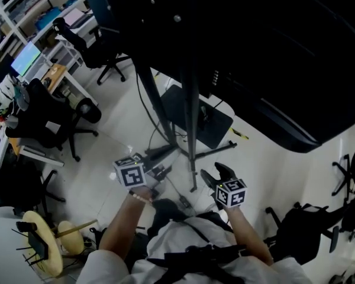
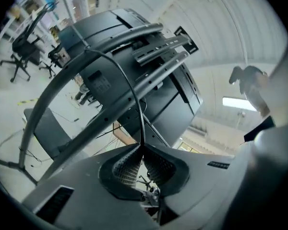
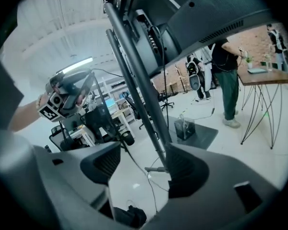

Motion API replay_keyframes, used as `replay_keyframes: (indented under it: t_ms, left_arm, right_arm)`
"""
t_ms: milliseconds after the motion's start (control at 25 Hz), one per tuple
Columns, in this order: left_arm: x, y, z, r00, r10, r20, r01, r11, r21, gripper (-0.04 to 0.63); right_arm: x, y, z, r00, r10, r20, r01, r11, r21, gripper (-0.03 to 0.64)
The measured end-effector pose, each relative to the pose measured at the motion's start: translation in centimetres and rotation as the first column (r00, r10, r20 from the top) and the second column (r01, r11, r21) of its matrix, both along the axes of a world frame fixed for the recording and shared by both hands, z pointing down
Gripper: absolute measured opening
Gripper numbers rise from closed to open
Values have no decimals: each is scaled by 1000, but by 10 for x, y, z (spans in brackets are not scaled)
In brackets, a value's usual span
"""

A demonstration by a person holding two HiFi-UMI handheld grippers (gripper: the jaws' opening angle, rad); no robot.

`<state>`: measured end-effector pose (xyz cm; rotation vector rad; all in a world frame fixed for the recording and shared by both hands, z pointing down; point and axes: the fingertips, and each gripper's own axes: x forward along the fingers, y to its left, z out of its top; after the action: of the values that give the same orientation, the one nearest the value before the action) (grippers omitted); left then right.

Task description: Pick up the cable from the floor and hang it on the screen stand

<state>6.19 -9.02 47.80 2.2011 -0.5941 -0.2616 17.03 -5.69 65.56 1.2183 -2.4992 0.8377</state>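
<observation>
Head view showed both forearms reaching forward, left tool (image 1: 158,171) and right tool (image 1: 217,173) flanking the screen stand (image 1: 191,117) pole. The left tool was clenched on the thin cable (image 2: 140,128), held off the floor. The right tool's jaws were spread wide, grasping nothing.

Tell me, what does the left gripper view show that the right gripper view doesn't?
Only the left gripper view: the left hand-held gripper pinched shut on a thin black cable, which curves upward toward the stand.

Only the right gripper view: the right hand-held gripper with its jaws apart and nothing gripped, and a person in green trousers standing by a wooden table.

Both: the poles of the screen stand, the dark back of the screen, and office chairs.
</observation>
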Motion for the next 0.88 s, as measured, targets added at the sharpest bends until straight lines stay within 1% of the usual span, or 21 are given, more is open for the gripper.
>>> replay_keyframes:
  t_ms: [80,120,160,280,400,480,600,720,880]
  left_arm:
    - [1,-8,37,998,-5,65,8,999,-50,18]
    - [3,-11,50,997,-11,82,16,998,-64,18]
    - [6,-12,52,998,-16,64,20,997,-68,18]
    - [13,-15,19,998,-12,-54,11,1000,-27,18]
    - [12,-22,-22,994,26,-109,-23,999,32,18]
    - [11,-19,-47,989,60,-137,-53,997,54,18]
    - [6,-14,-79,983,111,-147,-102,992,69,18]
    - [-1,-13,-107,977,162,-135,-151,984,92,18]
    - [-12,-16,-133,966,202,-161,-185,976,118,18]
  right_arm:
    - [11,0,7,999,40,-3,-40,999,-6,321]
    - [16,-1,10,998,66,-2,-66,998,-12,321]
    - [21,0,12,996,93,2,-93,995,-19,321]
    - [29,7,10,990,138,9,-138,990,-28,321]
    - [22,14,13,991,130,-12,-130,991,-34,321]
    - [18,20,19,990,139,-25,-140,989,-41,321]
    - [14,24,26,984,178,-23,-179,983,-50,321]
    - [3,22,19,979,205,-9,-206,978,-23,321]
    - [-12,16,8,969,246,13,-246,969,-3,321]
